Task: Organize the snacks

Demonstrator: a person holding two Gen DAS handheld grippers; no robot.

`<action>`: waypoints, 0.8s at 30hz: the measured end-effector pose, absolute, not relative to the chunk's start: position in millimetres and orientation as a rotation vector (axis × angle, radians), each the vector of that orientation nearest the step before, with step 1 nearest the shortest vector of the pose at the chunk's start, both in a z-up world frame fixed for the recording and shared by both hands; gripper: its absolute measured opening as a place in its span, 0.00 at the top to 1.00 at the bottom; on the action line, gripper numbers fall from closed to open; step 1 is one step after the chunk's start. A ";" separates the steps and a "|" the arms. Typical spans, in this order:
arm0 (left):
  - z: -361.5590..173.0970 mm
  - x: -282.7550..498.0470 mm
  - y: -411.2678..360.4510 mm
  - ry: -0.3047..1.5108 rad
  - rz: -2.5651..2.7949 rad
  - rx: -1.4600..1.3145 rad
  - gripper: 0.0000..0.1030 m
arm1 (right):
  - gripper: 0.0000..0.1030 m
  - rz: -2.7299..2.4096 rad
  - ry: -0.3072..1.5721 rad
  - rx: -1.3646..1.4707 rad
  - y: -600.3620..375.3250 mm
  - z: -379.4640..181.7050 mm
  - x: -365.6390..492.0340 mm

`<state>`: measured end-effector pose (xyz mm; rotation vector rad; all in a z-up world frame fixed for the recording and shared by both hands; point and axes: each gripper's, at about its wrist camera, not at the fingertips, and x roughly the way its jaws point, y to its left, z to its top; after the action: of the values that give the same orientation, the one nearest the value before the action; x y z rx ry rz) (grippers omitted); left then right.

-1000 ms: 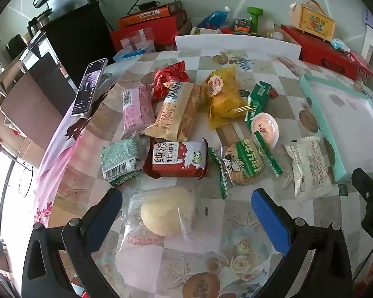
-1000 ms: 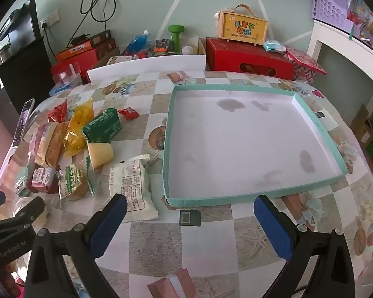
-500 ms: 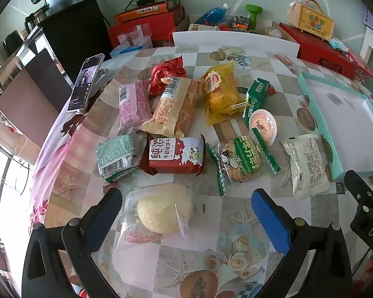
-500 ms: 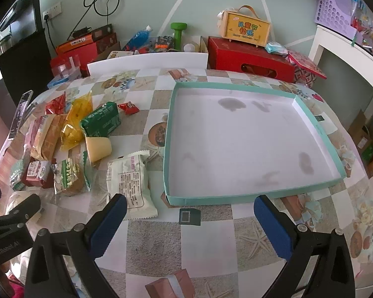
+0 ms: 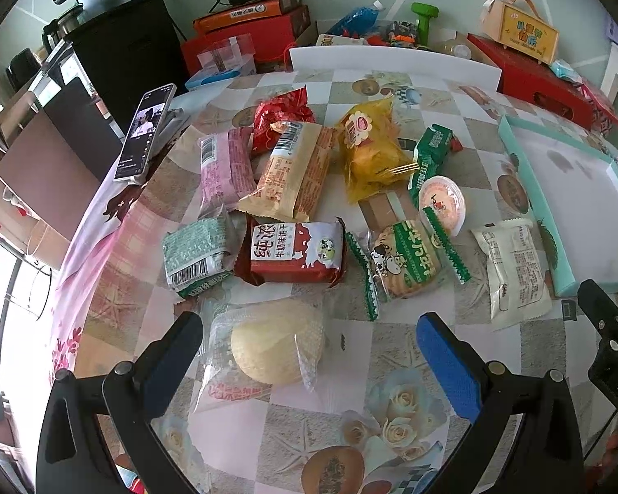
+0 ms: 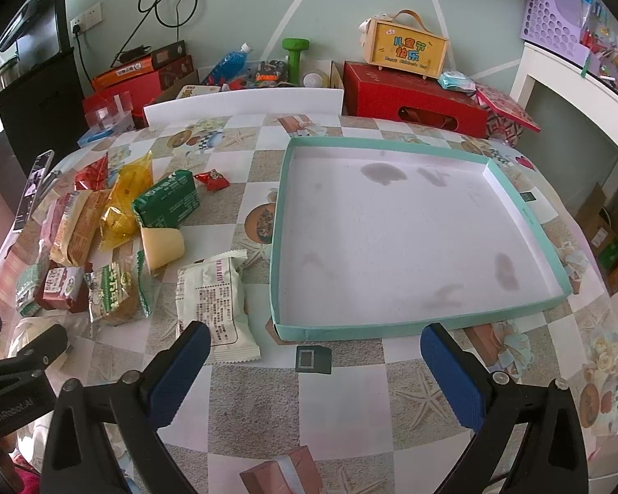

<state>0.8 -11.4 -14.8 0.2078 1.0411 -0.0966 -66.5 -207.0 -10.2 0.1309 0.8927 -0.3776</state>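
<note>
While both claws hang released over the glossy checked tabletop (image 6: 342, 395), left claw (image 5: 309, 341) straddles a round pale bun in clear crinkled plastic (image 5: 268, 341). Right claw (image 6: 315, 354) faces the shallow rectangular teal-rimmed cardboard tray (image 6: 391, 323), its white floor stained. Foil and paper snack packets (image 5: 296, 251) lie heaped left of the tray; a flat white pillow packet (image 6: 214, 300) lies nearest it.
</note>
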 end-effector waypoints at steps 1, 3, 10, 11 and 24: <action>-14.9 0.7 -11.2 1.041 -0.097 0.208 0.00 | 0.00 -0.377 0.893 0.130 -207.0 -9.9 -66.6; -15.4 0.6 -11.4 1.043 -0.097 0.208 0.00 | 0.00 -0.377 0.893 0.129 -207.4 -9.4 -67.1; -17.1 1.6 -12.3 1.051 -0.101 0.205 0.00 | 0.00 -0.372 0.889 0.131 -207.6 -8.8 -67.4; -17.1 1.6 -12.1 1.051 -0.102 0.204 0.00 | 0.00 -0.370 0.889 0.131 -207.5 -8.9 -67.3; -17.1 1.9 -15.6 1.053 -0.110 0.202 0.00 | 0.00 -0.366 0.890 0.131 -206.1 -9.3 -66.4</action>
<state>1.9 -15.6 -17.1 0.2016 1.0528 -0.1096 -66.4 -206.1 -9.3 0.1311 0.8905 -0.3663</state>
